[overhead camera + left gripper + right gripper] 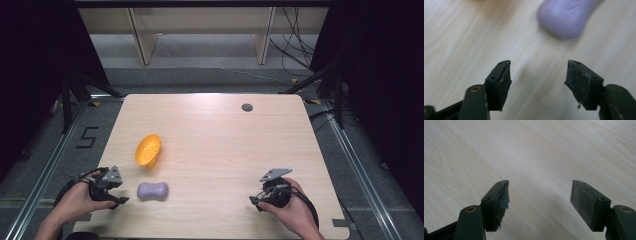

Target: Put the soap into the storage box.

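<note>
A lilac, peanut-shaped soft lump [152, 190] lies on the light wooden table [215, 130] near its front left. In the left gripper view the lump [567, 17] sits ahead and to the right of the jaws. An orange bowl [148, 149] rests tilted on its side just behind the lump. My left gripper [120, 201] is held low at the front left, a short way left of the lump, open and empty [537, 75]. My right gripper [253, 201] rests at the front right, open [539, 197] over bare wood.
A small dark round grommet [247, 107] is set in the table's far right part. Beyond the table stand wooden shelf legs [142, 42] and loose cables [295, 45] on the floor. Dark curtains flank both sides.
</note>
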Tool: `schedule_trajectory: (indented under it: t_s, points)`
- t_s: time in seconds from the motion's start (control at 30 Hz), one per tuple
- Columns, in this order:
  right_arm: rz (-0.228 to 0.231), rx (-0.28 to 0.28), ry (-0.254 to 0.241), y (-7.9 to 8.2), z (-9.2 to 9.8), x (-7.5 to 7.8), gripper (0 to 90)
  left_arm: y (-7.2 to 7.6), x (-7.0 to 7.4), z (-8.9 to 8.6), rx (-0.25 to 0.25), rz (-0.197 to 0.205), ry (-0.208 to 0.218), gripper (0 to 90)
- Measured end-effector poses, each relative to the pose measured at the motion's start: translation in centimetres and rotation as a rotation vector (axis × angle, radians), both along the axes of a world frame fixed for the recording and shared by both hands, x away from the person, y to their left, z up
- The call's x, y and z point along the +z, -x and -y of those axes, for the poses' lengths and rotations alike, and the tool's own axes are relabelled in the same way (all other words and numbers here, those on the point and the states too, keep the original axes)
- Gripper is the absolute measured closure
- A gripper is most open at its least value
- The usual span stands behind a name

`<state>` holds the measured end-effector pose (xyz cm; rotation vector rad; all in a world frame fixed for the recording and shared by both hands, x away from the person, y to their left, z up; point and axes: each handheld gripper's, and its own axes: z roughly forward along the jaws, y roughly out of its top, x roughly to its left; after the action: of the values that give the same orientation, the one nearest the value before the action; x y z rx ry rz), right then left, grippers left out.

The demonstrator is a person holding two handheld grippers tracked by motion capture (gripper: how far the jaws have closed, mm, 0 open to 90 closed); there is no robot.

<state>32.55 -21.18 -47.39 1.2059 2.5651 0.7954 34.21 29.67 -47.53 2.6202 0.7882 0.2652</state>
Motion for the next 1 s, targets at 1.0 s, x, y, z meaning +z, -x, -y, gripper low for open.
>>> schedule_trajectory:
  t_s: [1.0]
  points:
    - [0.006,0.03,0.01,-0.1,0.0,-0.4,31.8,-4.1,1.0,8.9,-0.395,-0.102,-0.189,32.1]
